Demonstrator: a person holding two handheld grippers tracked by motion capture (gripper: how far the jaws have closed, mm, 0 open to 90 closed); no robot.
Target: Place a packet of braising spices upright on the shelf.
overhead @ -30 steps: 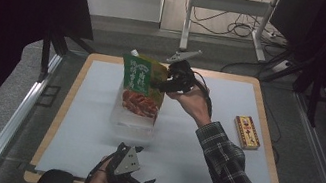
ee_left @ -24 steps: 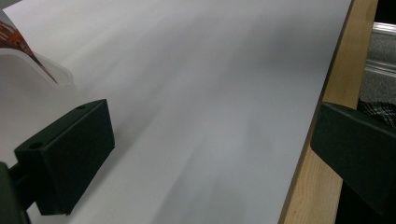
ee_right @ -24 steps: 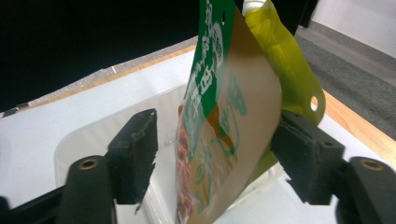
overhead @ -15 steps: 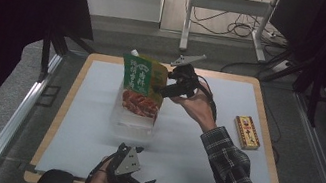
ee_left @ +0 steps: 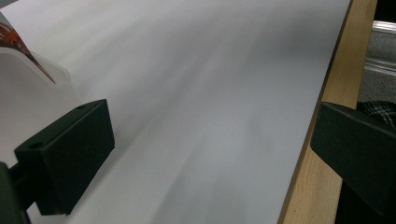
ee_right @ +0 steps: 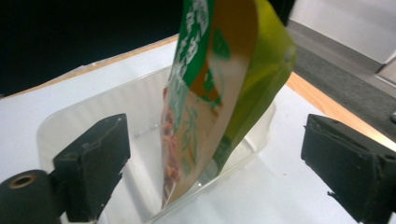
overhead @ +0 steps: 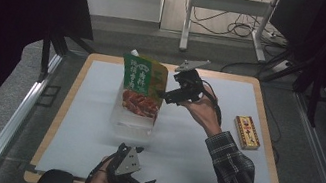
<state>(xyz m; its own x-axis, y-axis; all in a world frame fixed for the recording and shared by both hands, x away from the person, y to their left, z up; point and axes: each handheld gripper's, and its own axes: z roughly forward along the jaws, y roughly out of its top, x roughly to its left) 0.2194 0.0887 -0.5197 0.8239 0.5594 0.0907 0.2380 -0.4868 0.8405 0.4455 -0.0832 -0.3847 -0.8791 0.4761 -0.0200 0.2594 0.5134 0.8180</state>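
Small yellow-and-red box [overhead: 246, 132] near table's right edge, white mat [overhead: 96, 110], wooden table rim [overhead: 264, 140]

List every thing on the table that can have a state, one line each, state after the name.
Green snack pouch: standing on its end in the tub, leaning, sealed as far as can be seen.
Clear plastic tub: upright, lidless, holding the pouch.
Small box: lying flat, closed.
Right gripper: fingers just opened, released, pouch between them untouched.
Left gripper: open, holding nothing.
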